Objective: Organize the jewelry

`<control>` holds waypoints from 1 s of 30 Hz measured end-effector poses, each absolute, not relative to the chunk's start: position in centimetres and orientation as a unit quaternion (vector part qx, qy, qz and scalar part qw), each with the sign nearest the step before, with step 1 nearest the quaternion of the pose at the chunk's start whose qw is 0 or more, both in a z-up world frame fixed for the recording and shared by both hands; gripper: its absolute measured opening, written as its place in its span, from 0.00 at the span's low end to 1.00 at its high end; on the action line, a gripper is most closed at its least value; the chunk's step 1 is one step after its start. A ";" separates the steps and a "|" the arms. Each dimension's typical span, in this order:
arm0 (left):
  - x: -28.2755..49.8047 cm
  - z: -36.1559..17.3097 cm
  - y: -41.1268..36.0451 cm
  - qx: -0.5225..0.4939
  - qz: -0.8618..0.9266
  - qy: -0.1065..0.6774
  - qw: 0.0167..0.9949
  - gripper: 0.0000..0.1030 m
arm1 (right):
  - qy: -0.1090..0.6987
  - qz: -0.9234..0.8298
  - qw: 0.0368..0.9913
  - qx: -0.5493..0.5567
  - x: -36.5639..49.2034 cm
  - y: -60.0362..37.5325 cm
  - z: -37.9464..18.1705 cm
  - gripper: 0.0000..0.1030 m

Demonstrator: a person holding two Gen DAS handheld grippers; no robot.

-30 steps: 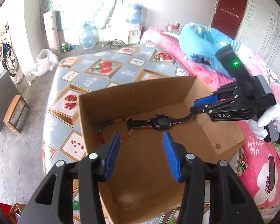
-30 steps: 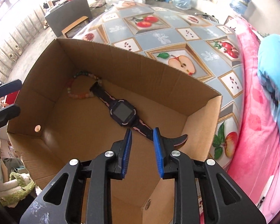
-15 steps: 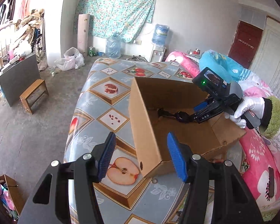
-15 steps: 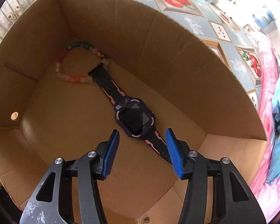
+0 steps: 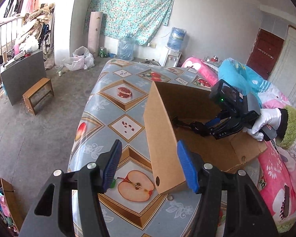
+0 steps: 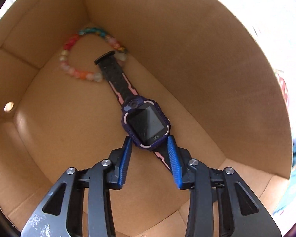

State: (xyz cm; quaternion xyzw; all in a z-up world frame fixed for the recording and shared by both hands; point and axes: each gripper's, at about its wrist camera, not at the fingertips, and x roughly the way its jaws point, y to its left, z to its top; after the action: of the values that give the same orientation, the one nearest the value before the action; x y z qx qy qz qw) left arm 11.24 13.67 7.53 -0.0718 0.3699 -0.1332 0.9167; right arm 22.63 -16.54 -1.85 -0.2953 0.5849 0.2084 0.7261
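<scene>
Inside cardboard box (image 6: 197,45): one smartwatch (image 6: 146,123), one beaded bracelet (image 6: 79,73). Right gripper (image 6: 149,154) jaws closing astride watch strap; left gripper (image 5: 148,165) jaws apart, empty.

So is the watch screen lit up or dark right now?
Dark. In the right wrist view the watch lies face up on the box floor, its screen black apart from pale glare.
</scene>
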 end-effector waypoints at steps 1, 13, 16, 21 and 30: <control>11.4 7.6 13.7 -0.074 -0.131 0.369 0.917 0.55 | 0.577 0.214 0.728 -0.302 22.4 -16.3 -1.6 0.25; 12.4 7.5 14.3 -0.087 -0.108 0.363 0.921 0.55 | 0.580 0.249 0.718 -0.292 24.4 -16.4 -0.3 0.30; 12.3 7.8 14.3 -0.088 -0.110 0.355 0.924 0.55 | 0.594 0.246 0.712 -0.284 25.2 -17.2 0.0 0.35; 12.4 8.0 14.3 -0.089 -0.118 0.344 0.927 0.55 | 0.595 0.209 0.708 -0.317 25.4 -17.5 -1.5 0.16; 11.9 7.2 14.6 -0.094 -0.136 0.353 0.921 0.55 | 0.540 0.129 0.740 -0.380 24.4 -16.5 -1.2 0.12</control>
State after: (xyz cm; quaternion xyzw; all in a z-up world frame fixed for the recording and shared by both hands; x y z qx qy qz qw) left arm 11.90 14.55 7.20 -0.0942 0.3530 -0.1362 0.9208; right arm 24.38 -16.53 -1.21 -0.3802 0.5397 0.1291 0.7399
